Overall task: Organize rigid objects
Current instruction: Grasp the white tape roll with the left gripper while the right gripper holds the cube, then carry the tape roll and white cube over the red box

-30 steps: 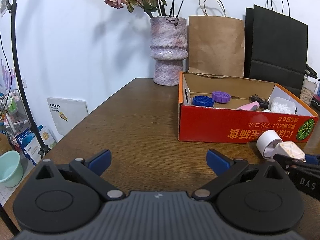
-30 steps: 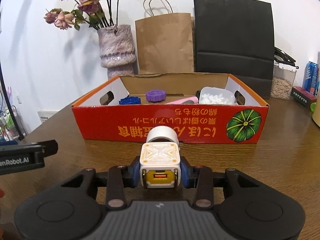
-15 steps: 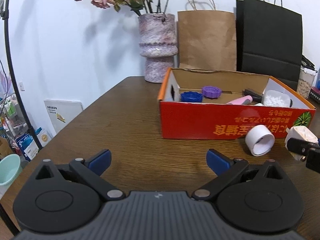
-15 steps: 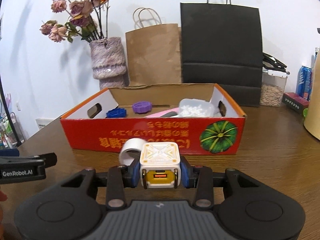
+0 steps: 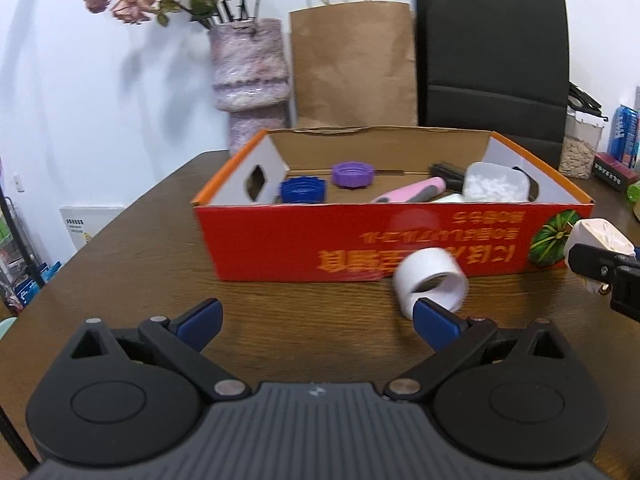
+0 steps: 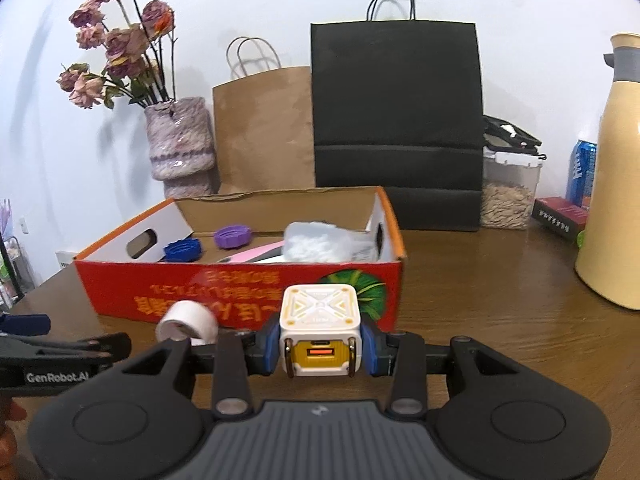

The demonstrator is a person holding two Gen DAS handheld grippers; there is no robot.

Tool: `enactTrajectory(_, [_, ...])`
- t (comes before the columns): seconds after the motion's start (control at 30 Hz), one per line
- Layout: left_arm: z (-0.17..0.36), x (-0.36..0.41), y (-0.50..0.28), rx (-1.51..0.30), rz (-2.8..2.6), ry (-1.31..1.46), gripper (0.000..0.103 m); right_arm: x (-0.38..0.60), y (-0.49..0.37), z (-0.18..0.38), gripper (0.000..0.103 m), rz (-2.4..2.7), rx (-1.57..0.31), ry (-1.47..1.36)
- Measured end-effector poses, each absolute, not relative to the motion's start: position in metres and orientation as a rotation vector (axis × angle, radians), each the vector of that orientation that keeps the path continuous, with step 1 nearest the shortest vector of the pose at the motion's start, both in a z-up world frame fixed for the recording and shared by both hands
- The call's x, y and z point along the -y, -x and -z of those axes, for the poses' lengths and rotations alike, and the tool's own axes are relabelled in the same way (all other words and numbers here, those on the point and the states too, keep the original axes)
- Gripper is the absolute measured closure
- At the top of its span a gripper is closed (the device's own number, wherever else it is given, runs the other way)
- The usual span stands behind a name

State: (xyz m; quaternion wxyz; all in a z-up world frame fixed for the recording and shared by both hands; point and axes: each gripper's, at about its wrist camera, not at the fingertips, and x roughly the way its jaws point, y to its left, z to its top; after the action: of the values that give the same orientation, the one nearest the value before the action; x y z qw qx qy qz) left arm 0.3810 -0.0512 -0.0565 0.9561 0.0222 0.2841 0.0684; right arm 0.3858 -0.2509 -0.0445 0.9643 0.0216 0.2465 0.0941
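We're pinching charger (image 6: 318,330) in right tool (image 6: 320,350); left tool (image 5: 316,316) spread, empty. Box (image 5: 400,240) part-filled; roll (image 5: 430,280) waiting on worktop (image 5: 140,260).

Left gripper (image 6: 24,326) side: you can read "GenRobot.AI" in white, left of the red box (image 6: 240,292).
Red box front: your views show orange characters printed upside down, not legible.
Dark red packet (image 6: 560,216), right of the box: lettering too small for you to read.
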Motion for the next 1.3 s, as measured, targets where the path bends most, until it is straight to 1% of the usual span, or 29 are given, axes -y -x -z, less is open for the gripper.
enactTrajectory(0.4, [0.061,0.094,-0.416,-0.612,-0.164,-0.043,0.000,0.284,-0.397,0.043,0.065,-0.185,-0.462,-0.020])
enactTrajectory(0.8, [0.069,0.110,-0.441,-0.644,-0.187,-0.047,0.000,0.299,-0.406,0.044,0.065,-0.185,-0.455,-0.011])
enactTrajectory(0.83, [0.069,0.111,-0.442,-0.645,-0.182,-0.046,0.001,0.299,-0.406,0.044,0.065,-0.185,-0.455,-0.011])
enactTrajectory(0.87, [0.069,0.111,-0.443,-0.646,-0.177,-0.046,0.007,0.299,-0.406,0.044,0.065,-0.185,-0.455,-0.011])
enactTrajectory(0.9, [0.069,0.112,-0.443,-0.647,-0.169,-0.045,0.019,0.299,-0.406,0.045,0.065,-0.187,-0.456,-0.010])
enactTrajectory(0.93, [0.069,0.112,-0.444,-0.651,-0.162,-0.044,0.026,0.299,-0.406,0.045,0.065,-0.188,-0.456,-0.009])
enactTrajectory(0.97, [0.070,0.112,-0.444,-0.661,-0.140,-0.036,0.043,0.299,-0.406,0.045,0.065,-0.188,-0.455,-0.008])
enactTrajectory(1.0, [0.071,0.111,-0.444,-0.670,-0.115,-0.025,0.057,0.298,-0.405,0.045,0.065,-0.188,-0.454,-0.007])
enactTrajectory(1.3, [0.061,0.107,-0.424,-0.614,-0.091,-0.017,0.058,0.296,-0.399,0.045,0.065,-0.190,-0.432,0.002])
